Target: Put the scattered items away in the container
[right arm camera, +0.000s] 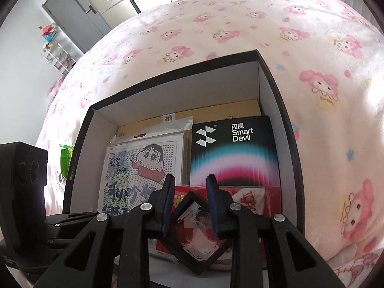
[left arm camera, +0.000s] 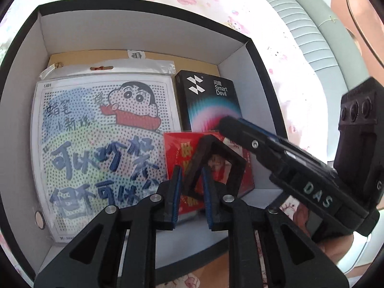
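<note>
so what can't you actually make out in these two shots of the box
- Brown flat sheet at the box bottom: both views, mostly covered by the cartoon bead board pack and the black Smart Devil carton.
- Red packet: both views, print hidden by the black square frame and tongs.
- Green item: right wrist view, cut off behind the black box wall.

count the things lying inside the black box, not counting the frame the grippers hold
4. A cartoon pegboard pack at the left, a black Smart Devil box at the far right, a red packet in front of it, and a brown flat item underneath. More may be hidden.
</note>
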A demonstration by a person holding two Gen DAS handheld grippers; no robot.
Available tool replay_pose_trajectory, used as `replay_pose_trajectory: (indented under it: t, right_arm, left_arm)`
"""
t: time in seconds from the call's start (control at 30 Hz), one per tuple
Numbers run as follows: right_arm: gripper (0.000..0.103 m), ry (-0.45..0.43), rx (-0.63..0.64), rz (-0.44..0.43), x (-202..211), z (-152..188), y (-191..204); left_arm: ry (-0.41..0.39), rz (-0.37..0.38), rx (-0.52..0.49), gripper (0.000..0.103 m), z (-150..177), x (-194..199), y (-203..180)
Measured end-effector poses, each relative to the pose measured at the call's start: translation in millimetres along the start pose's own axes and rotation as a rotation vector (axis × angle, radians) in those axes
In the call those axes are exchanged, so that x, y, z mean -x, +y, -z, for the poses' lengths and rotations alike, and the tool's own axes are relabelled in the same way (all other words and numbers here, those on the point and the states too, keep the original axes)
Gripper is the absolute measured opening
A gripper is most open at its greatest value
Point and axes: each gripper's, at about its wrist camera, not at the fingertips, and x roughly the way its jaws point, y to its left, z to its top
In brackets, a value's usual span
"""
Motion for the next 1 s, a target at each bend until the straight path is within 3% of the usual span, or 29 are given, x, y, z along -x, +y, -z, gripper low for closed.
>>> replay_pose_trajectory:
  t: [0.33,0.5,0.67,0.83,1.0]
  right_arm:
    - [0.024,0.106,0.04,0.031,-28,3,1]
    - [0.024,0.102,0.03,0.057,-25,9,-6]
    - [0.024,0.101,0.039,0.071,-22,14,-4]
    - [0.024,0.036,-0.008,0.063,0,16,-6]
    - [0.024,0.008,0.073,0.104,3,14,8]
  left_arm:
    - [0.125,0.024,-0.073,0.015,-4,-29,-15]
    - [0.098,0.052,-0.033,0.015,0,-19,-3]
    - [0.025,0.032,-0.009,0.015,1,2,14]
    - [-0.034,0.053,0.017,0.015,-9,11,16]
    - [-0.055,-0.014,0.045,0.015,-7,18,25]
